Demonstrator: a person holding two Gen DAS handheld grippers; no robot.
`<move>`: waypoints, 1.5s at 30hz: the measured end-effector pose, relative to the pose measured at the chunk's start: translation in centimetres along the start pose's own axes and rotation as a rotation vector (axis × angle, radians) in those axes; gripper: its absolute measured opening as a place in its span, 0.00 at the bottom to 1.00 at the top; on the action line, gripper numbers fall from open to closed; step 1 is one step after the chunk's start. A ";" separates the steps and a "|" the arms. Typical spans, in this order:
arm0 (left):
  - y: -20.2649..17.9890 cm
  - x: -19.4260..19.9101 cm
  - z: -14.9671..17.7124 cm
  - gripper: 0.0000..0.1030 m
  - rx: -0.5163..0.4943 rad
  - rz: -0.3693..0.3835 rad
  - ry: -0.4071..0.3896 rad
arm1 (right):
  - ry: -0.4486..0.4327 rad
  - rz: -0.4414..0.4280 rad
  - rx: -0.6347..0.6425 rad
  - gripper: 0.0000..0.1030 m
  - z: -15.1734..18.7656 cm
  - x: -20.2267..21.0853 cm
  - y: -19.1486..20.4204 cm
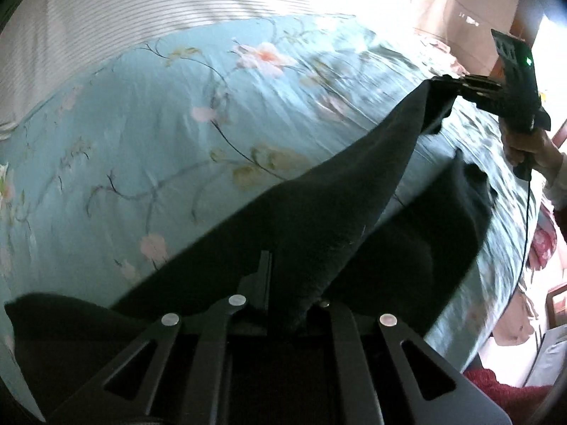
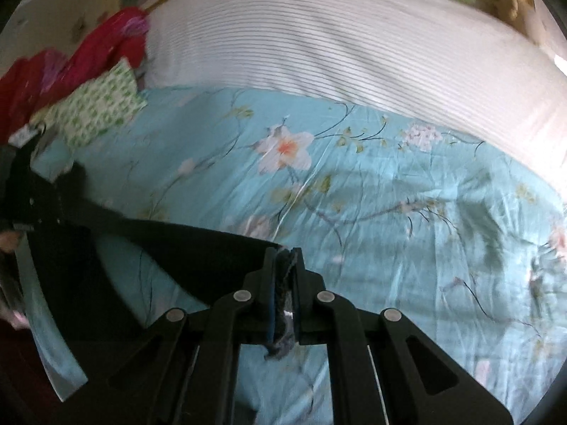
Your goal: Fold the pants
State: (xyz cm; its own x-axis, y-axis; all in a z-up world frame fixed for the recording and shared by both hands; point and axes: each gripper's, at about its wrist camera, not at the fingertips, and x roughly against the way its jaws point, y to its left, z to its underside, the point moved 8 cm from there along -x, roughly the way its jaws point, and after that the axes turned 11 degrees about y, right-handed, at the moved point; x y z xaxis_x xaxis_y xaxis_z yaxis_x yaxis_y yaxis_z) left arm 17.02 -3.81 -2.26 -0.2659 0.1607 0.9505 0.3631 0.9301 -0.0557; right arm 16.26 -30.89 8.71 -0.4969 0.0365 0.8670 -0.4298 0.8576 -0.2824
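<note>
Dark pants (image 1: 319, 191) hang stretched in the air above a teal floral bedsheet (image 1: 141, 124). My left gripper (image 1: 283, 279) is shut on one end of the fabric. My right gripper (image 2: 283, 258) is shut on the other end; the pinched cloth edge shows between its fingers (image 2: 267, 269). In the left wrist view the right gripper (image 1: 443, 83) holds the pants at the upper right. In the right wrist view the pants (image 2: 177, 248) run left toward the left gripper (image 2: 35, 194). More dark fabric (image 1: 460, 212) sags onto the bed.
A white striped pillow or blanket (image 2: 336, 42) lies along the far side of the bed. Red clothing (image 2: 88, 49) and a green-patterned cloth (image 2: 95, 106) sit at the bed's corner. A wooden wardrobe (image 1: 460, 0) stands beyond the bed.
</note>
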 end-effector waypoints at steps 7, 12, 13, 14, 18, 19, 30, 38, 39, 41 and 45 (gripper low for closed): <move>-2.0 0.5 4.3 0.05 0.002 0.030 -0.005 | 0.054 0.066 0.116 0.08 5.8 2.2 3.4; -3.2 1.2 6.9 0.05 -0.026 0.034 -0.023 | 0.070 0.087 0.136 0.07 8.3 3.9 4.7; -3.3 1.3 7.0 0.05 -0.029 0.037 -0.025 | 0.069 0.088 0.134 0.07 8.6 4.2 4.8; -3.5 1.5 7.4 0.05 -0.033 0.039 -0.025 | 0.070 0.088 0.131 0.07 8.9 4.5 5.0; -4.0 0.5 8.5 0.06 -0.040 0.053 -0.007 | 0.094 0.089 0.118 0.07 10.4 4.6 5.7; -4.1 0.3 8.7 0.07 -0.043 0.054 -0.001 | 0.114 0.091 0.116 0.07 11.1 4.2 5.9; -4.9 -0.6 10.3 0.49 0.011 0.120 -0.013 | 0.202 0.093 -0.054 0.31 14.1 2.8 5.6; -3.3 1.7 12.1 0.56 0.147 0.145 -0.041 | 0.130 0.092 -0.115 0.62 14.2 6.0 7.6; -2.7 2.2 12.3 0.58 0.176 0.126 -0.051 | 0.107 0.079 -0.121 0.62 13.8 6.5 8.0; -0.9 3.3 12.6 0.71 0.251 0.087 -0.067 | 0.064 0.034 -0.137 0.62 12.8 6.8 9.1; 3.3 5.1 12.8 0.79 0.407 0.036 -0.095 | 0.024 -0.094 -0.159 0.62 10.5 5.5 12.1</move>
State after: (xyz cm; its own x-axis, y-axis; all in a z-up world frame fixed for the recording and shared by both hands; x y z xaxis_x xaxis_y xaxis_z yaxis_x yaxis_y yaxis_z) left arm 5.44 4.29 -1.45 -0.3480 0.2075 0.9142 -0.0042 0.9748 -0.2229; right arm 0.38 -25.68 5.70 -0.4410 -0.0372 0.8967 -0.3477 0.9282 -0.1325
